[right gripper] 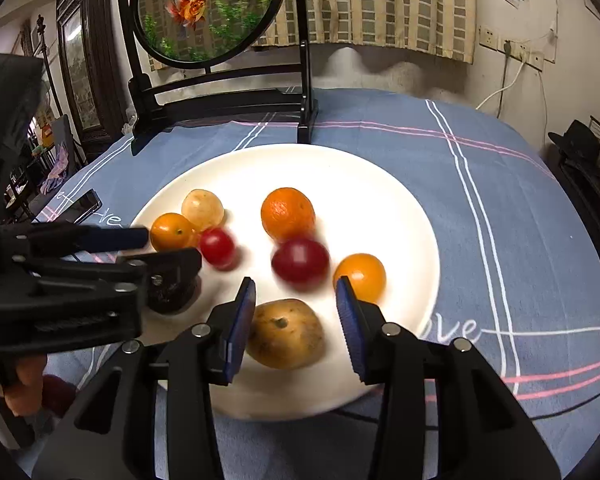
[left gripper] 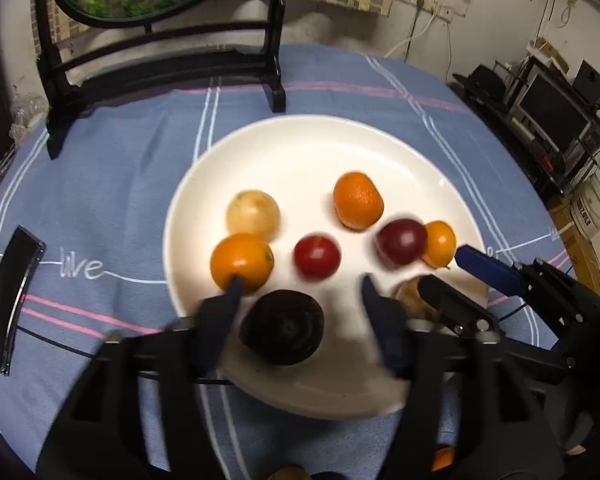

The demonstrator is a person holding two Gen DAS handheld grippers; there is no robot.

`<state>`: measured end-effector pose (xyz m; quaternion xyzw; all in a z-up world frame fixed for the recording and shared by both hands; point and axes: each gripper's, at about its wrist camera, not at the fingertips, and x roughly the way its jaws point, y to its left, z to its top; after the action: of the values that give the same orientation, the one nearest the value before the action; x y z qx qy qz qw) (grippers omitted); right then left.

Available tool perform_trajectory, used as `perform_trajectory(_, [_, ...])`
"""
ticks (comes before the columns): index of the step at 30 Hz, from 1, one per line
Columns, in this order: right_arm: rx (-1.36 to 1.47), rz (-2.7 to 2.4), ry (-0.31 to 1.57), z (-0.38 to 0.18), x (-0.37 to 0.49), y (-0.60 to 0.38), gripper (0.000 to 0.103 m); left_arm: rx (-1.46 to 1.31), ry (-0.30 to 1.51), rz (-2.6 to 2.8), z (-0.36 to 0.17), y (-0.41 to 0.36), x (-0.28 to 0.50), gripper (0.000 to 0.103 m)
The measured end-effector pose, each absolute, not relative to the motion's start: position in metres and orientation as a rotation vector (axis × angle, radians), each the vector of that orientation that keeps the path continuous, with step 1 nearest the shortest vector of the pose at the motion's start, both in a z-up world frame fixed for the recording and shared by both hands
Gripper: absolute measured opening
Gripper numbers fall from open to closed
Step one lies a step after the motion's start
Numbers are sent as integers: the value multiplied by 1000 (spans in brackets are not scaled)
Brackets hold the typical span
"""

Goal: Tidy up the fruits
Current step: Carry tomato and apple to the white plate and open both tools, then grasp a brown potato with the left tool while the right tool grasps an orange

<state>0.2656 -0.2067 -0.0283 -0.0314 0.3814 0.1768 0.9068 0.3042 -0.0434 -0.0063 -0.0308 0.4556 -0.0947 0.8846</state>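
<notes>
A white plate holds several fruits: a mandarin, a pale yellow fruit, two small oranges, two red fruits, blurred, a dark fruit and a brown spotted fruit. My left gripper is open, its fingers either side of the dark fruit. My right gripper is open, its fingers either side of the brown fruit, apart from it.
The plate sits on a blue striped tablecloth. A black stand with a round fish picture stands at the table's back. A dark phone lies left of the plate. More fruit shows at the near edge.
</notes>
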Motion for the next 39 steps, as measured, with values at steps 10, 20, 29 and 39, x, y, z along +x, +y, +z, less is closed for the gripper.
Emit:
perform_trajectory(10, [4, 368, 769, -11, 224, -230, 43, -6, 901, -204, 17, -42, 257, 74])
perform_trajectory(20, [27, 363, 750, -6, 155, -255, 57, 21, 858, -197, 28, -29, 170, 80])
perform_trajectory(29, [55, 362, 759, -19, 89, -275, 57, 32, 846, -215, 21, -24, 93, 81])
perform_trajectory(39, [90, 362, 776, -34, 42, -285, 58, 47, 870, -238, 5, -32, 47, 83])
